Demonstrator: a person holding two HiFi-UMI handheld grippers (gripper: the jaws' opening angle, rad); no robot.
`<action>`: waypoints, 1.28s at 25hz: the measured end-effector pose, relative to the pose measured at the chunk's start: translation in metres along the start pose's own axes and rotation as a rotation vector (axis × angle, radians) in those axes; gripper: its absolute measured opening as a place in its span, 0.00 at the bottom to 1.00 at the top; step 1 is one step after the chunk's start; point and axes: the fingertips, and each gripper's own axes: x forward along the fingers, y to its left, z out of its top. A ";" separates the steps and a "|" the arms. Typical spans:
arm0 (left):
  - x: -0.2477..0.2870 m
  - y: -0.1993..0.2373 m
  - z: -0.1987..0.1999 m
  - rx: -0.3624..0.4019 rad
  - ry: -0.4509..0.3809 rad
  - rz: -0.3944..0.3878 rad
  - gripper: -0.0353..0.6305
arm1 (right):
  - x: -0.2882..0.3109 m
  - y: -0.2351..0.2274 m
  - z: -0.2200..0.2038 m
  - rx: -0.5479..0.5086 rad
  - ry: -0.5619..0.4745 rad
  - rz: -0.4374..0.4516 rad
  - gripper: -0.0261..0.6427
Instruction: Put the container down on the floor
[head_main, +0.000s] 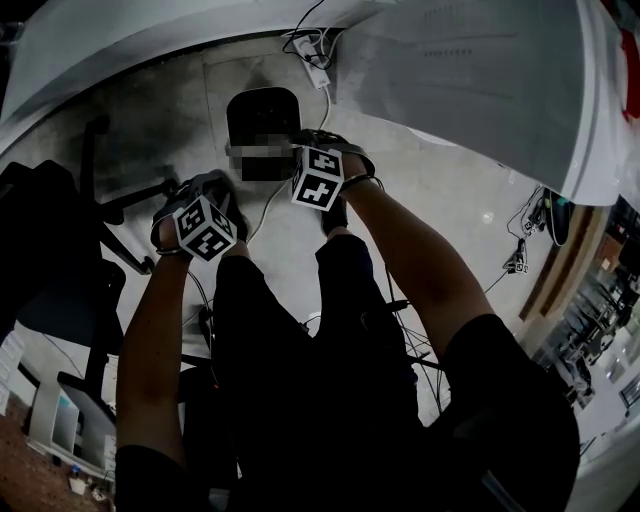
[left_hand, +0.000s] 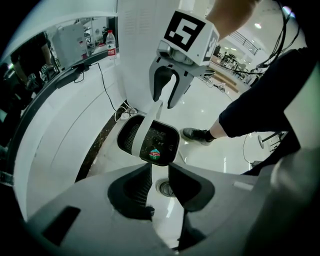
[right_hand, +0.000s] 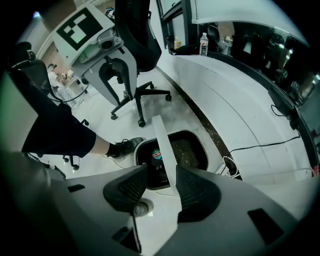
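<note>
Head view, looking steeply down: pale floor with the black container apparently resting on it, directly beneath both claws. Its white handle rises loosely through the parted right claw. The left claw hangs beside it, jaws apart and empty.

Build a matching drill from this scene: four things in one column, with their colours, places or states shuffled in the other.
1. container
2. handle
3. water bottle
4. left claw

A. white, between the jaws of the right claw
B. open, nothing in it
C. black, mesh-sided
D. on the counter

Pairs: 1-C, 2-A, 3-D, 4-B
</note>
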 end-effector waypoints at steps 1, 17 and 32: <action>0.000 -0.002 -0.001 0.001 0.003 -0.002 0.22 | 0.000 0.000 -0.001 0.011 0.004 0.002 0.30; -0.044 -0.021 0.014 -0.047 -0.040 -0.010 0.22 | -0.077 -0.009 0.017 0.209 -0.123 -0.051 0.30; -0.219 -0.002 0.110 -0.446 -0.424 0.103 0.17 | -0.271 -0.023 0.057 0.482 -0.396 -0.189 0.09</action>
